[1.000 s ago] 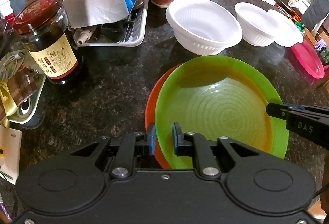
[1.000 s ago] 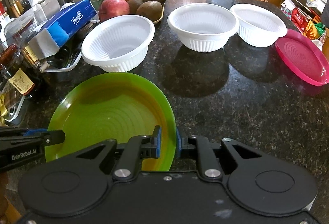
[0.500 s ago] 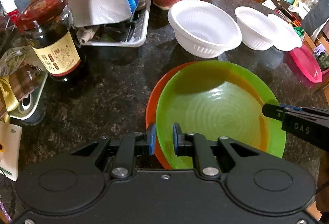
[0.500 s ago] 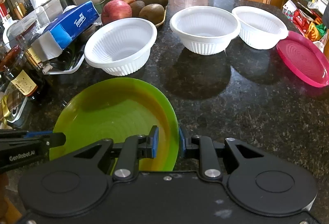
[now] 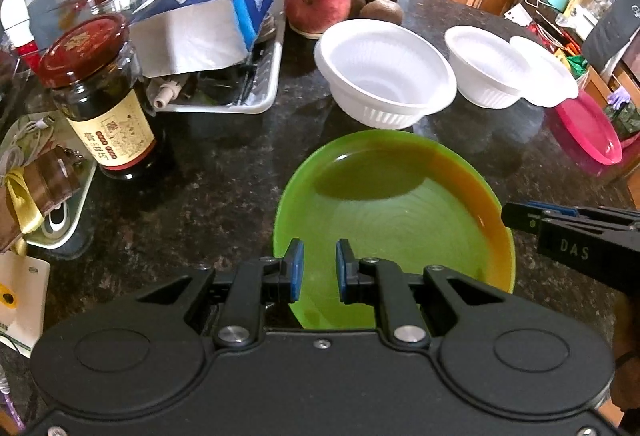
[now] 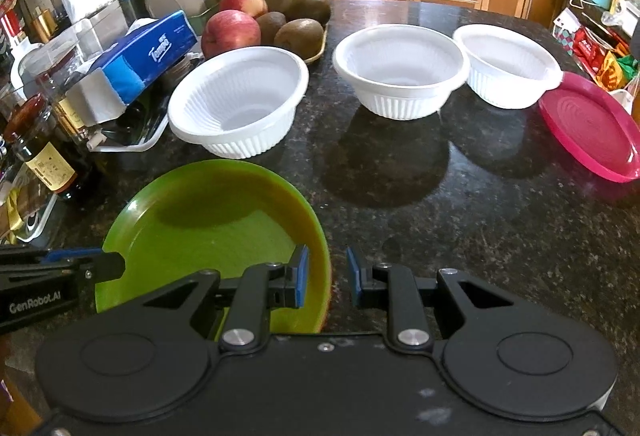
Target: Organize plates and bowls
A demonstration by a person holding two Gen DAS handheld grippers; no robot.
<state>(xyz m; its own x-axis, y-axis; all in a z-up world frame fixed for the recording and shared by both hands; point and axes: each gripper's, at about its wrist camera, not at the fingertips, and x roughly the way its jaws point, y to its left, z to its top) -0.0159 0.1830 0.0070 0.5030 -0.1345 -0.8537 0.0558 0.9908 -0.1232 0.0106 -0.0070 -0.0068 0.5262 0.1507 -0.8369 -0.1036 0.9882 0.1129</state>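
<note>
- A dark sauce jar (image 5: 100, 95) stands at the left of the desk (image 6: 440, 215).
- The left tool (image 5: 318, 256) is narrowly clamped on the green plate (image 5: 400, 220), at its near left rim.
- The right tool (image 6: 326, 250) is narrow, its pads loosely straddling the plate's right rim.
- Three white bowls (image 6: 240, 103) (image 6: 400, 67) (image 6: 512, 63) stand behind in a row.
- A pink plate (image 6: 592, 131) lies far right.

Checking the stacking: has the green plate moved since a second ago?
Yes. The green plate slid left, closer to the jar.
</note>
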